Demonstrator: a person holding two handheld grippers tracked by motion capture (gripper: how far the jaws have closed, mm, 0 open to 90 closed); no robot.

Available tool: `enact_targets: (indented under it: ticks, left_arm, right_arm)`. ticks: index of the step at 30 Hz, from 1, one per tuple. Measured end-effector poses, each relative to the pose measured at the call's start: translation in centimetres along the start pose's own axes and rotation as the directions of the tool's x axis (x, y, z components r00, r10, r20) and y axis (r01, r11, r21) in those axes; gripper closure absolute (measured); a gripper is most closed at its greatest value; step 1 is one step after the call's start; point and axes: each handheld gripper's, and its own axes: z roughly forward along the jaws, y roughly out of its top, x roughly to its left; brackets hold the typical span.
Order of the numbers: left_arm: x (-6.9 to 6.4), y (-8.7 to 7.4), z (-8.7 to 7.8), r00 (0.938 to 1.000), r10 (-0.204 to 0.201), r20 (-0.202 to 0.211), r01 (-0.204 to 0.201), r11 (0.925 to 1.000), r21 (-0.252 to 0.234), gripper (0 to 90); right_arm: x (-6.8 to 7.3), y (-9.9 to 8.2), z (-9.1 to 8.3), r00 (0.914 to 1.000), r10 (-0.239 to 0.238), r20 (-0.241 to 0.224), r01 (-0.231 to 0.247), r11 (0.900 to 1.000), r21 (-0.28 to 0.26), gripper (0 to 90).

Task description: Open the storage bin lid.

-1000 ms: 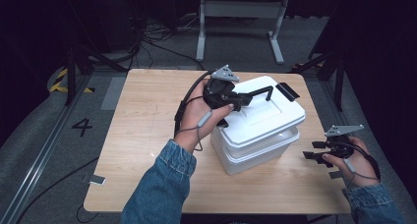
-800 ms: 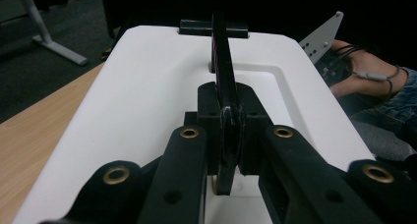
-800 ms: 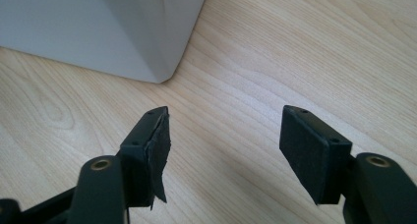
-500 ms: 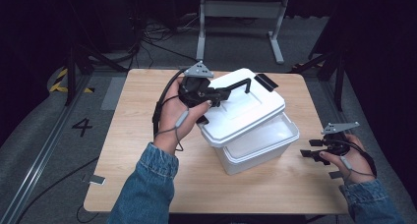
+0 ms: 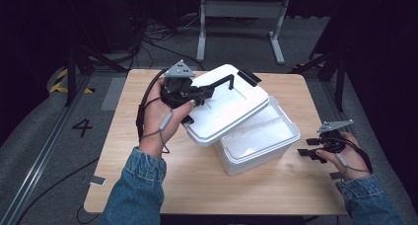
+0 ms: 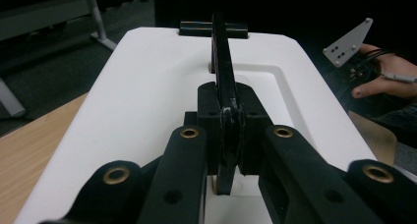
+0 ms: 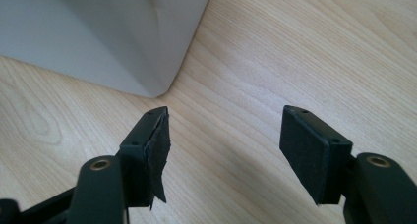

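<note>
My left tongs (image 5: 223, 85) are clenched on the thin black handle (image 6: 223, 67) of the white rectangular foam lid (image 5: 229, 105), which I'm holding tilted above the white rectangular foam box (image 5: 261, 143) so the rear-left side lifts clear and the inside opens up. The box sits mid-desk on the light wooden desk (image 5: 162, 180). My right tongs (image 5: 308, 153) rest released, low just beside the box's right corner, probably ready to steady it.

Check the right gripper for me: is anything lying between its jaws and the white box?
Nothing. In the right gripper view, bare wooden table runs from the open right gripper to the white box corner. The high view agrees.
</note>
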Motion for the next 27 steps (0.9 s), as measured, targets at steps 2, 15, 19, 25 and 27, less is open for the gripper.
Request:
enact_targets:
  ticks: [2,15,19,25,27]
  left_arm:
    - [0.3,-0.4,-0.6,0.9998,-0.007,-0.016,0.007,1.0000,0.000,84.2]
    - [2.8,-2.7,-3.6,0.9907,-0.051,-0.126,0.051,0.9987,-0.008,84.2]
    - [3.5,-3.2,-4.1,0.9861,-0.064,-0.153,0.064,0.9980,-0.003,84.2]
    - [4.9,-4.7,-4.6,0.9753,-0.095,-0.200,0.092,0.9955,-0.024,84.2]
    - [5.5,-5.5,-4.7,0.9694,-0.108,-0.221,0.103,0.9941,-0.033,84.2]
  right_arm:
    - [-0.1,0.1,0.0,1.0000,-0.002,0.002,0.002,1.0000,-0.001,36.6]
    - [-0.3,0.6,0.3,1.0000,-0.002,0.001,0.002,1.0000,-0.003,36.3]
    - [-0.3,0.7,0.4,1.0000,-0.001,0.002,0.001,1.0000,-0.005,36.3]
    - [-0.4,0.3,0.6,1.0000,0.006,0.004,-0.006,0.9999,0.010,36.3]
    - [-0.4,0.3,0.5,1.0000,0.005,0.004,-0.005,1.0000,0.008,36.3]
